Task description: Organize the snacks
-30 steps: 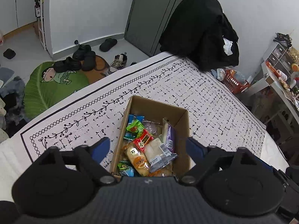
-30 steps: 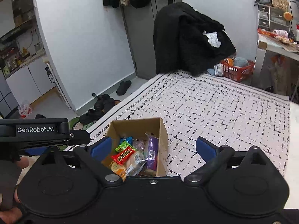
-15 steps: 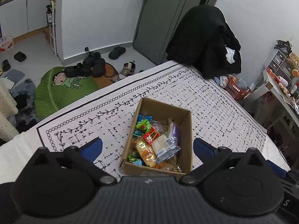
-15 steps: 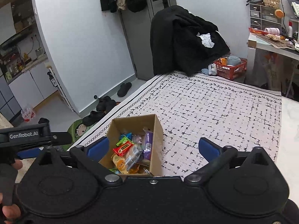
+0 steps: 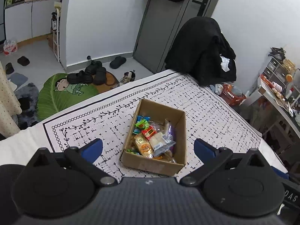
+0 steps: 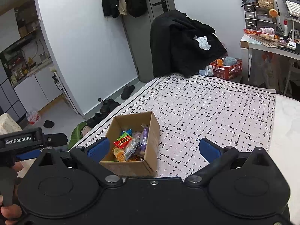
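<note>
A brown cardboard box (image 5: 180,120) stands open on the black-and-white patterned cloth (image 5: 112,121). It holds several snack packets, among them a red packet (image 5: 149,131), a round yellow biscuit pack (image 5: 144,147) and a purple packet (image 5: 171,131). My left gripper (image 5: 148,147) hangs above and short of the box, open wide with nothing between its blue pads. My right gripper (image 6: 153,147) is also open and empty, with the box (image 6: 153,131) ahead and a little left. The left gripper (image 6: 28,146) shows at the left edge of the right wrist view.
A black coat (image 5: 202,50) hangs over a chair at the cloth's far end, with a red basket (image 5: 230,95) beside it. A cluttered desk (image 6: 271,45) stands to the right. Shoes (image 5: 90,73) and a green leaf mat (image 5: 61,93) lie on the floor to the left.
Both grippers have drawn back and up from the box, which now looks smaller with its near wall in view. The left jaws have spread wider.
</note>
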`<state>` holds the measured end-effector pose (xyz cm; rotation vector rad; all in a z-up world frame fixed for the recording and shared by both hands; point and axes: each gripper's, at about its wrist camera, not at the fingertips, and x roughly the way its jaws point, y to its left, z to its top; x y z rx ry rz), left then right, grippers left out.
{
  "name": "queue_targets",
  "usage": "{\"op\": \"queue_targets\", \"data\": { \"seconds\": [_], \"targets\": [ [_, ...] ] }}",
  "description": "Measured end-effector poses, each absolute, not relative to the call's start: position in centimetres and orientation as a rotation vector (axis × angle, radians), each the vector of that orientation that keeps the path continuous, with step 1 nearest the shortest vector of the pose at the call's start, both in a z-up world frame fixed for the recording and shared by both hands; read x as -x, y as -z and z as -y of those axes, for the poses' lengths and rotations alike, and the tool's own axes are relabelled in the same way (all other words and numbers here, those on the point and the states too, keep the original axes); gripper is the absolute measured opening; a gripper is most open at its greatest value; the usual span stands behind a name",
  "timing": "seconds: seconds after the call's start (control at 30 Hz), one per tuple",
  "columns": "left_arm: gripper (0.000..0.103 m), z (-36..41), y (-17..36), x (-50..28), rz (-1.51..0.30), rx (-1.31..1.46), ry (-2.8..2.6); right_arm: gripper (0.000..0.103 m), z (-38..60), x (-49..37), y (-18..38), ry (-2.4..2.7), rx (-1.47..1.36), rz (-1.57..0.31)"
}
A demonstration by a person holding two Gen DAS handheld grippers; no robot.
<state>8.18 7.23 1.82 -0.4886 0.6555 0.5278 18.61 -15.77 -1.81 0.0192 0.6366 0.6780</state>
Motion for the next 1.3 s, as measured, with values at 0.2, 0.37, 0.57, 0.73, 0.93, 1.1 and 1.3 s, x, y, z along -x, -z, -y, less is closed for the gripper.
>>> {"op": "queue_targets", "data": {
  "seconds": [0.2, 0.37, 0.57, 0.73, 0.93, 1.1, 1.3],
  "targets": [
    [0.103, -5.4, -2.6, -6.7, -0.64, 0.451, -0.483, 0.103, 16.8, -17.0, 1.1, -0.703, -0.01, -0.621],
    [0.103, -4.2, -3.3, -5.1, -0.61, 0.421, -0.469, 0.103, 17.6, -15.6, 0.8, -0.718, 0.004, -0.617],
    [0.103, -2.9, -4.0, -3.2, -0.596, 0.366, -0.432, 0.103, 18.8, -14.3, 0.6, -0.72, -0.011, -0.622],
    [0.103, -2.6, -3.9, -1.5, -0.59, 0.349, -0.417, 0.103, 19.4, -13.4, 0.5, -0.719, -0.019, -0.628],
    [0.103, -2.4, -4.0, 0.1, -0.573, 0.338, -0.404, 0.103, 19.7, -12.3, -0.1, -0.719, -0.018, -0.611],
    [0.103, -2.0, -4.4, 1.4, -0.551, 0.317, -0.397, 0.103, 19.5, -11.2, -0.5, -0.731, 0.008, -0.589],
    [0.103, -1.7, -4.8, 2.2, -0.545, 0.303, -0.388, 0.103, 19.0, -10.5, -0.8, -0.759, 0.035, -0.584]
  ]
}}
